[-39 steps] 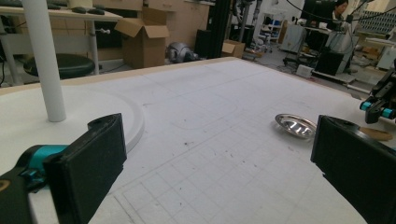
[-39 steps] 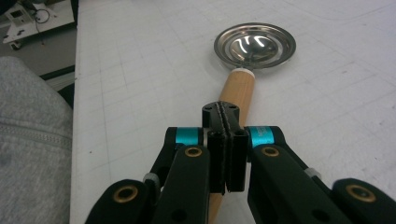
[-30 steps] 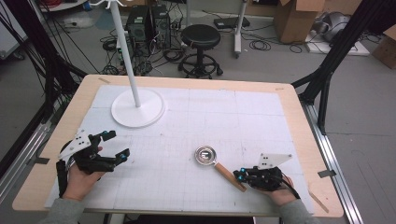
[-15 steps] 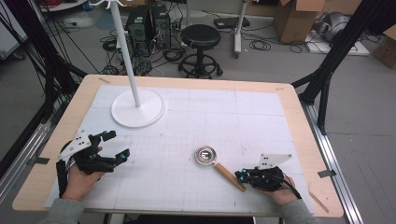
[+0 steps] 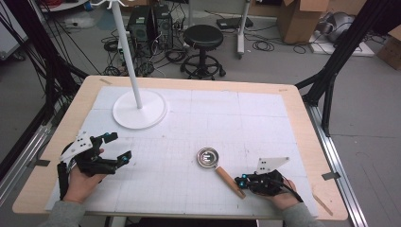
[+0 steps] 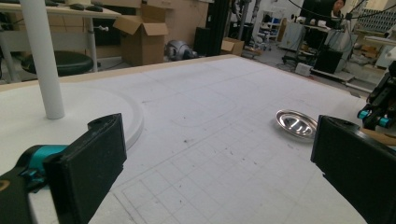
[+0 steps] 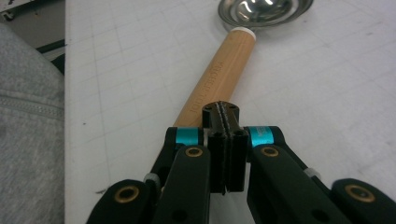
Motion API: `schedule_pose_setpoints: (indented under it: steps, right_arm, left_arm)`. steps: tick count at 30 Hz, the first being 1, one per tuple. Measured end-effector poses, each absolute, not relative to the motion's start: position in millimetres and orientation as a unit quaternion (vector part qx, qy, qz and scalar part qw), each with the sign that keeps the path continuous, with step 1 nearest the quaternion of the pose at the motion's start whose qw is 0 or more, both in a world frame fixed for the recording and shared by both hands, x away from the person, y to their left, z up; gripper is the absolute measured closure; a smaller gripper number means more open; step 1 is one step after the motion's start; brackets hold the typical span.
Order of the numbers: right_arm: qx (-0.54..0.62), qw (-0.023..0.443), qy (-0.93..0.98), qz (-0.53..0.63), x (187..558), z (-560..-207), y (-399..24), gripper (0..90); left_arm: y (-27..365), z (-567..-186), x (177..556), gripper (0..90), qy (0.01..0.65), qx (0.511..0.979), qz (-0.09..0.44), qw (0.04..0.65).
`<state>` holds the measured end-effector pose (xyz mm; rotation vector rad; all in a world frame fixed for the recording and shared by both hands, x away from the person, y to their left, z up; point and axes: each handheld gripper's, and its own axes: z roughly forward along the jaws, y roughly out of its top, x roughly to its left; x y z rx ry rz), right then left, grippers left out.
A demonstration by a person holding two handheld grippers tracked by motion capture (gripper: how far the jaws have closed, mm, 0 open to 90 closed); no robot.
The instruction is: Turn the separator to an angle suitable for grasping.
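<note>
A scoop lies on the white mat near the front right, with a shiny metal bowl (image 5: 208, 157) and a wooden handle (image 5: 230, 181) pointing toward the person. My right gripper (image 5: 242, 179) rests at the handle's near end. In the right gripper view the jaws (image 7: 221, 109) are pressed flat together with nothing between them, and the handle (image 7: 224, 74) runs from under them up to the bowl (image 7: 264, 9). My left gripper (image 5: 119, 147) stands open and empty at the front left. Between its wide-spread jaws (image 6: 224, 158) I see the mat and, farther off, the bowl (image 6: 296, 122).
A white stand with a round base (image 5: 139, 109) and a thin pole (image 5: 128, 52) rises at the back left, close ahead of the left gripper (image 6: 44, 60). A grey sleeve (image 7: 28, 116) lies left of the right gripper. A stool and boxes stand beyond the table's far edge.
</note>
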<state>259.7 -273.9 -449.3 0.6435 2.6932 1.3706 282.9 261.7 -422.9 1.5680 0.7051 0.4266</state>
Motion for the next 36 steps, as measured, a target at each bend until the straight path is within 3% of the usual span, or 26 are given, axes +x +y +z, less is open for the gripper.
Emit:
schedule_pose_setpoints:
  steps: [22, 36]
  right_arm:
    - [0.170, -0.004, 0.887, 0.429, 255.0, -450.2, -240.9, 90.0]
    - [0.174, 0.017, 0.860, 0.479, 278.8, -433.1, -233.8, 90.0]
  left_arm:
    - [261.2, -422.6, 281.1, 3.8, 0.307, 0.692, 0.186, 0.626]
    - [261.3, -423.3, 280.6, 3.8, 0.311, 0.701, 0.188, 0.614]
